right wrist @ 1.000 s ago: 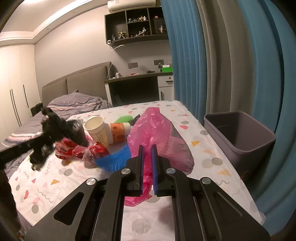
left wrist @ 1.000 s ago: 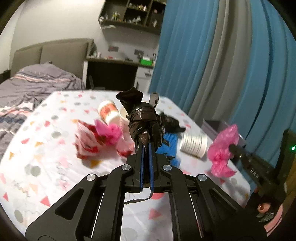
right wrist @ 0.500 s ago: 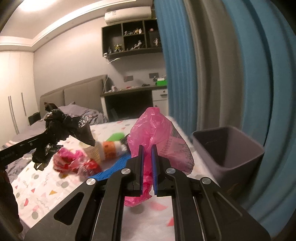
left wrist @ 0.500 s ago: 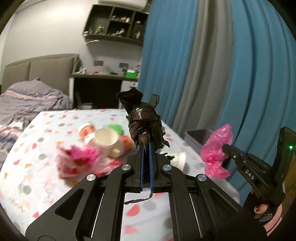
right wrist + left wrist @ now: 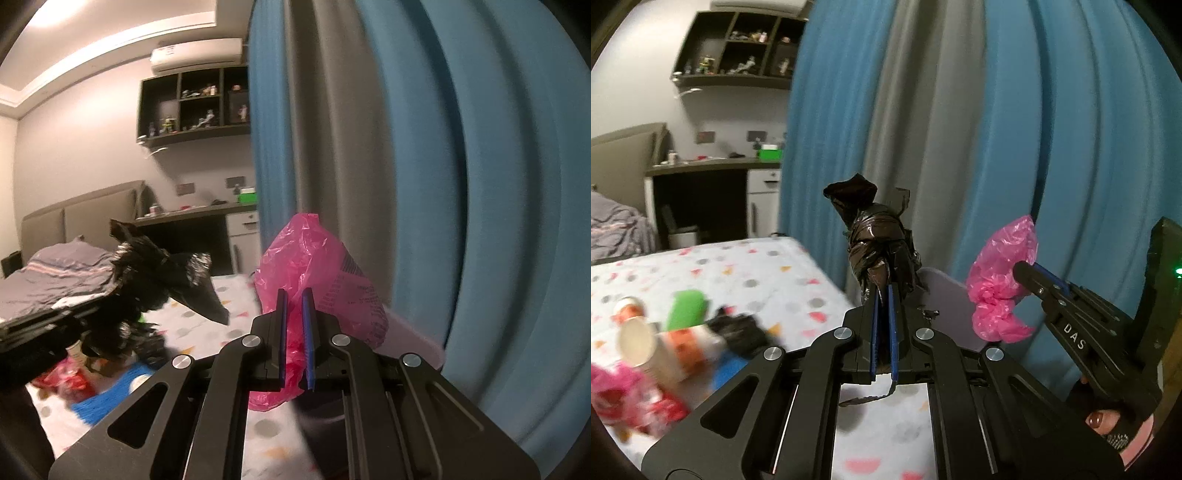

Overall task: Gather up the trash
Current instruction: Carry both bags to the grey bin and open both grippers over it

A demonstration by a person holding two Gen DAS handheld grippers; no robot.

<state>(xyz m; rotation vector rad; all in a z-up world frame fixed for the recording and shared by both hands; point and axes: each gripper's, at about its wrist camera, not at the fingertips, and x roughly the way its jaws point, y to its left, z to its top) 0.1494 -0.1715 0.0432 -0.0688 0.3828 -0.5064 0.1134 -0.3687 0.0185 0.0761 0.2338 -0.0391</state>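
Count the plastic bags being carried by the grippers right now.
2. A crumpled black plastic bag is clamped in the left gripper; a pink plastic bag is clamped in the right gripper. More bags may lie in the blurred trash pile.

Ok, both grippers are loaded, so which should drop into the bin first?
Right, probably. The right gripper holds the pink bag with the grey bin just beyond its jaws. The left gripper with the black bag sits further left of that bin.

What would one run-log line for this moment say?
left gripper: shut on black bag | right gripper: shut on pink bag | both lifted
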